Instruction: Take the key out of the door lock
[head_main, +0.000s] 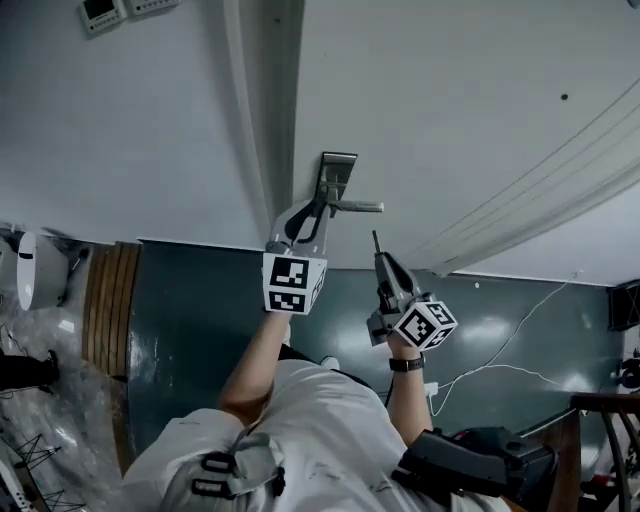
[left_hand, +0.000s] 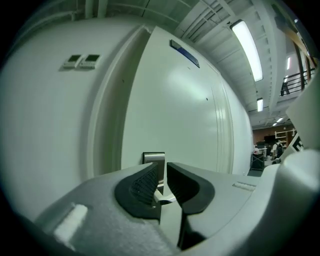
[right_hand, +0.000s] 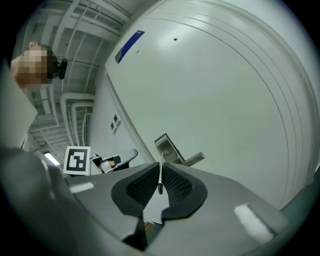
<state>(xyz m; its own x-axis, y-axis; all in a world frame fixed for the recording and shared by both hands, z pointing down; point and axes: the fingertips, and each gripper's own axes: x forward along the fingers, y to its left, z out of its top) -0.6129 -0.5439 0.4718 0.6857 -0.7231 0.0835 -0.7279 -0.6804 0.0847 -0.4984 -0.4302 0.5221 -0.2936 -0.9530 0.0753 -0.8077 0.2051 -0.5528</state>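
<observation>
Key (right_hand: 160, 184) looks already out, pinched tight in the right gripper (right_hand: 160, 169). Left gripper (left_hand: 161, 175) sits half-spread around the door handle (left_hand: 167, 199). Next: just pull both clear, I'd guess.

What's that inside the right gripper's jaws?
A thin metal key, pinched between the right gripper's black pads. Only its narrow edge shows; the pads cover its flat sides, so its teeth cannot be seen.

A white wall (head_main: 120, 120) meets a dark green floor (head_main: 200, 320); a strip light (left_hand: 247, 50) glows on the ceiling.
</observation>
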